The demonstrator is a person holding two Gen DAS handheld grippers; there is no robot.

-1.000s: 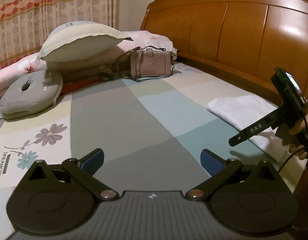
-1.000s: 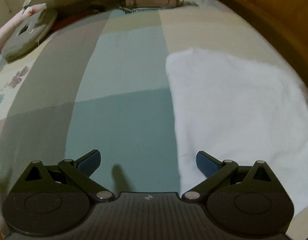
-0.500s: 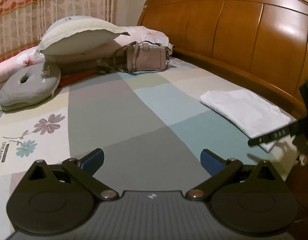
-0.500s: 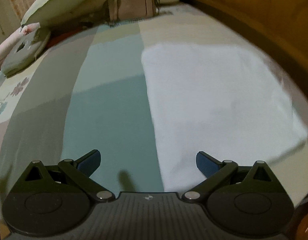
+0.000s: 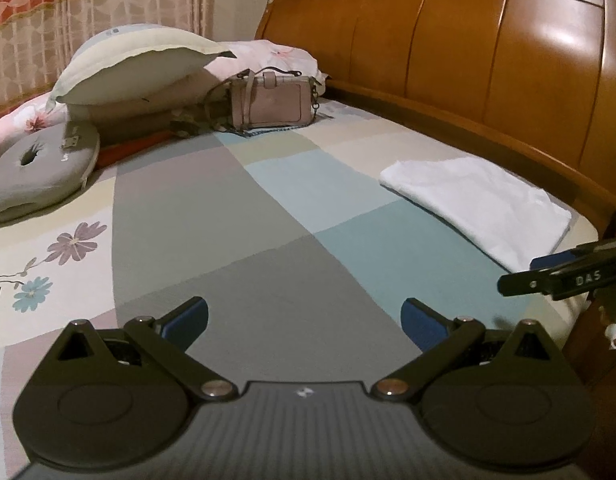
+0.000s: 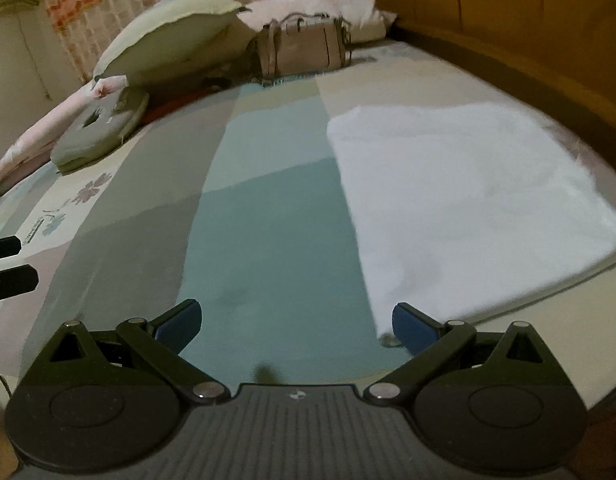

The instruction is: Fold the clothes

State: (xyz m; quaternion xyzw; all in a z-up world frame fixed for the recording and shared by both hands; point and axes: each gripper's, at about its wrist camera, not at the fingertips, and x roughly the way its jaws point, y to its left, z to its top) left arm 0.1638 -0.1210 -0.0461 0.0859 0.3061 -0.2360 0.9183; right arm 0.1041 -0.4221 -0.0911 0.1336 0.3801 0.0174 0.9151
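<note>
1. Clothing count: one folded white garment (image 5: 478,204) lies flat on the patchwork bedsheet (image 5: 211,216), near the side of the bed that runs along the orange-brown wooden headboard (image 5: 488,40). It forms a neat rectangle with no loose sleeves showing.
2. One pale green pillow (image 5: 135,66) is stacked on pink floral bedding at the far end of the bed.
3. One grey ring-shaped cushion with a centre hole (image 5: 35,168) rests beside that pile, on the sheet's flower-printed area.
4. One dusty-pink leather handbag with a strap (image 5: 271,100) stands upright just in front of the pillows, well apart from the garment.
5. Two handheld grippers are in view, each with two blue-padded fingers.
6. The left gripper (image 5: 303,320) hovers over the grey and teal patches of the sheet, pointing toward the far pillows. Its jaws are spread wide and hold nothing; the garment lies ahead to its right.
7. The right gripper (image 6: 293,322) hangs low over the teal patch, also with its jaws wide apart and empty. Its right finger (image 6: 412,326) sits just beside the garment's near corner; whether it touches the cloth cannot be told.
8. In the left wrist view, the right gripper's black fingertips enter from the right edge, near the garment's near end.
</note>
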